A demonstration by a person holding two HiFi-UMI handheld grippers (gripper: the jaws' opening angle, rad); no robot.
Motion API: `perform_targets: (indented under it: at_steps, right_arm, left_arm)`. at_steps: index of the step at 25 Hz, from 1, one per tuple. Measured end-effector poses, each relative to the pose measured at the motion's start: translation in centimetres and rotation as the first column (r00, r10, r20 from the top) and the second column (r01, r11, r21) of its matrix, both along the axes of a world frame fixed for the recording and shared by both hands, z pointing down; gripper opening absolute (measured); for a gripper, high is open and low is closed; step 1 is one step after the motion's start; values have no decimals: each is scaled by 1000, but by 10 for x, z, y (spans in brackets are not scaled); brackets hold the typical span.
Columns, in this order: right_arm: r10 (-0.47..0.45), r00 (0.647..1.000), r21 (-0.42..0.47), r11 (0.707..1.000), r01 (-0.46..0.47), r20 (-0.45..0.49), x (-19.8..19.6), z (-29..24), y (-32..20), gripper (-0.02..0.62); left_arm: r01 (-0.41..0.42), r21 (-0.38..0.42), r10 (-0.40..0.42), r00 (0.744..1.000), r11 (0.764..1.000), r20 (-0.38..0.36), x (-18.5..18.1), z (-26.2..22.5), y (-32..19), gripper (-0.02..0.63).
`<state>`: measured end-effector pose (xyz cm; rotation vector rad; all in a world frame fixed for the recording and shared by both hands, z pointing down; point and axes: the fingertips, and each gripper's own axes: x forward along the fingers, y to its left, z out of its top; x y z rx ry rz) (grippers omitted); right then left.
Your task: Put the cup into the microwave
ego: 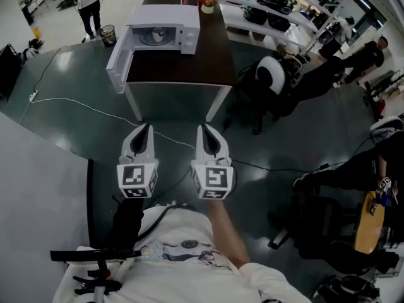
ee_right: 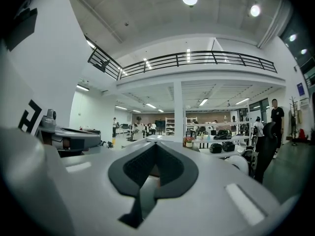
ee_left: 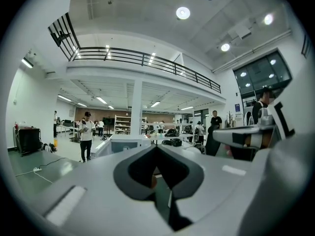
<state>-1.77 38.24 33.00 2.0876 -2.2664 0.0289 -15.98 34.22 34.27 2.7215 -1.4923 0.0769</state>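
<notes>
"While my left claw (ego: 146, 129) and right claw (ego: 204, 130) sat shut, empty, where lay the cup?"

"I couldn't find it; the microwave (ego: 165, 30) stood well ahead, door (ego: 118, 62) open toward my left claw."

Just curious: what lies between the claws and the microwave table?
In the head view, only dark floor, crossed by a white cable, separates the left claw and right claw from the table bearing the open microwave.

A dark-topped table (ego: 189, 68) with white legs stands on a grey-green floor (ego: 76, 131). A white microwave (ego: 165, 29) sits on its left side, with its door (ego: 120, 59) open past the table's edge. A flower pot (ego: 207, 5) stands at the far right corner. A white cable (ego: 82, 106) lies on the floor.
</notes>
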Motion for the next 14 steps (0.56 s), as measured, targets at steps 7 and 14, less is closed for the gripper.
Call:
perform_targets:
  at_steps: [7,14]
  right_arm:
    - [1,1000,-2,1000,-1,3,2,0,-3,-2]
    - [9,1000,-1,1000,-9,-9,5,0,-3,-2]
  left_arm:
    - [0,-2,0,1000,1000,-5,1,1,-4,-3]
    - [-4,0,4,1000,1000,-11,5,-1,-3,-3]
